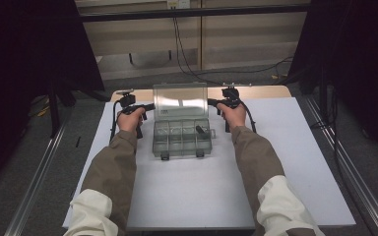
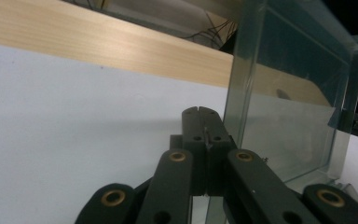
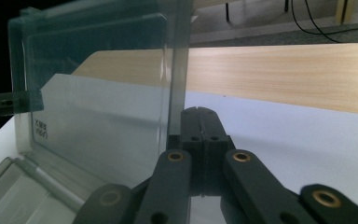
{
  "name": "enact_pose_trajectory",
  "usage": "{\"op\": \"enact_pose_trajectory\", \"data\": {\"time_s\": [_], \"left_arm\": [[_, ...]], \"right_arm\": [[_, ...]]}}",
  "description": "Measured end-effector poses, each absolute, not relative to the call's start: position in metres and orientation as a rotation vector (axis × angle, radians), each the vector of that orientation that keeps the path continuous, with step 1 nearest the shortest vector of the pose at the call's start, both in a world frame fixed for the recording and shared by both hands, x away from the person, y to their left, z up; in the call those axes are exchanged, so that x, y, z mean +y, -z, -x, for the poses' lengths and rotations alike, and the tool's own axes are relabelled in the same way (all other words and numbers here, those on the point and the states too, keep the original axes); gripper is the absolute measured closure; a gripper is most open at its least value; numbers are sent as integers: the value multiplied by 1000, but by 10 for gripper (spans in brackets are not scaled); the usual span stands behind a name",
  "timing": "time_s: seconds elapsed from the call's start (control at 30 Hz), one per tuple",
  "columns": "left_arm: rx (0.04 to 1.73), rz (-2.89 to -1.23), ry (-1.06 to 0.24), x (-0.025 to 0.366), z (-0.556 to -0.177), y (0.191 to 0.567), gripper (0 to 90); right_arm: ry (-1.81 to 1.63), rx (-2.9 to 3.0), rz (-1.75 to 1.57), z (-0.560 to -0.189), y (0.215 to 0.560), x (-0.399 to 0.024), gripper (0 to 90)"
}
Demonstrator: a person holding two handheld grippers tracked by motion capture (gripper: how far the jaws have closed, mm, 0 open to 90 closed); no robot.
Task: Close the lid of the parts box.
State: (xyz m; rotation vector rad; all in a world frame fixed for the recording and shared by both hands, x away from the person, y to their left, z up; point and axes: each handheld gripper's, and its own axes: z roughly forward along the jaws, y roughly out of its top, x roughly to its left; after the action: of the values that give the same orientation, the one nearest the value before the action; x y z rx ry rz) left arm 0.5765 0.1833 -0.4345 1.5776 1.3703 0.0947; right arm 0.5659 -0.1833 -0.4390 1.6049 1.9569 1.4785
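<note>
Clear compartment box [image 1: 182, 137] centred on white bench [image 1: 285, 162], lid [image 1: 180, 101] standing upright. Left hand-held gripper [image 1: 150, 106] clenched, empty, tips just beside lid's left edge. Right hand-held gripper [image 1: 210, 102] clenched, empty, just beside lid's right edge. Small dark item [image 1: 200, 130] in one compartment on the right.

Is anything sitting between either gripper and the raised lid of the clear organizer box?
Nothing visible does. The left gripper and right gripper sit at the lid's two side edges, jaws shut, with bare white table beside them. Whether the tips touch the lid cannot be told.
</note>
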Motion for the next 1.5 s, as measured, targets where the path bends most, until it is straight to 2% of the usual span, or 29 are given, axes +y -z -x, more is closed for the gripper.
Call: {"op": "enact_pose_trajectory", "data": {"time_s": [0.47, 0.6, 0.73, 1.5], "left_arm": [[1286, -1630, -149, 186, -552, 415, 900], [1265, -1675, -209, 184, -544, 410, 900], [1279, -1699, -273, 181, -538, 409, 900], [1324, -1683, -342, 174, -524, 409, 900]], "right_arm": [[-1488, 1989, -1478, -544, 424, -181, 900], [-1458, 1995, -1456, -538, 420, -180, 900], [-1418, 1982, -1442, -532, 418, -175, 900], [-1351, 1996, -1421, -519, 417, -170, 900]]}}
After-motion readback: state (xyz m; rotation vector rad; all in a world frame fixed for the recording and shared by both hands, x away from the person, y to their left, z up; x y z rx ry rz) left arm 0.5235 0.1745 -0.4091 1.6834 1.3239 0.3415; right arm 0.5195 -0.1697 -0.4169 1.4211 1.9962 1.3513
